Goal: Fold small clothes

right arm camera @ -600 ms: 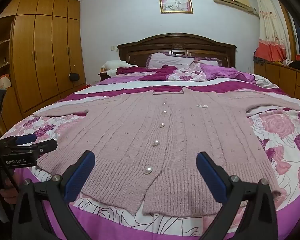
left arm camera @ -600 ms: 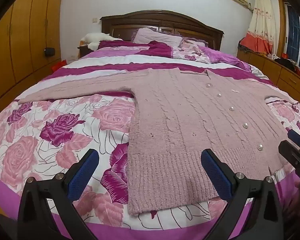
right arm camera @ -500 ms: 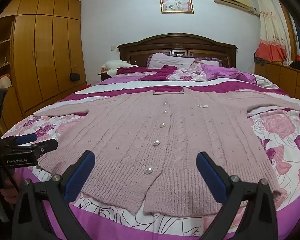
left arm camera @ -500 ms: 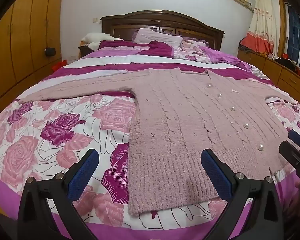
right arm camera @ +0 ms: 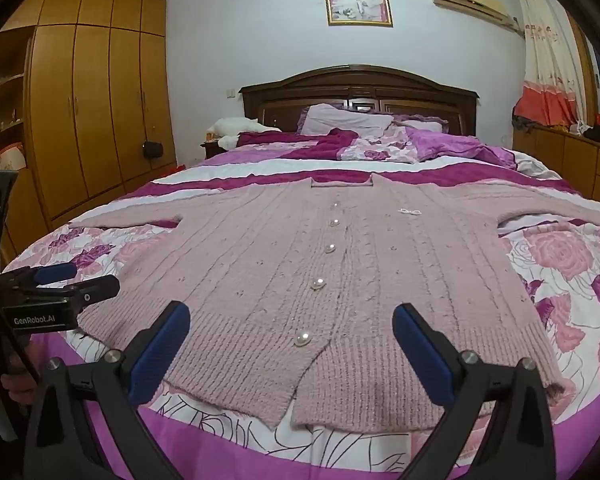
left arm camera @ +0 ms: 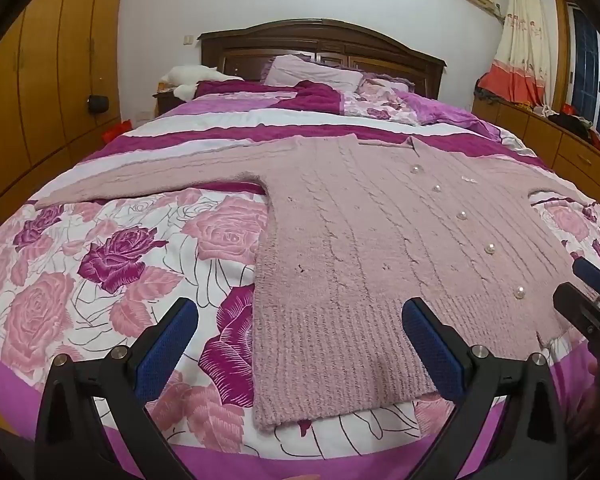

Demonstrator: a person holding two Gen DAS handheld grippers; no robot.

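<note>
Since the knit cardigan looks soft and floppy, pinch its ribbed hem; left claw and right claw hover spread, empty.

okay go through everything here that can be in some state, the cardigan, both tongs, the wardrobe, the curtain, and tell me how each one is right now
Pink cardigan: spread flat on the bed, front up, buttoned, sleeves out to both sides, not folded.
Left tongs: open, nothing between them, over the hem's left corner.
Right tongs: open, nothing between them, over the hem's middle.
Wardrobe doors: closed.
Curtain: gathered to one side.
Pillow: propped against the headboard.
</note>
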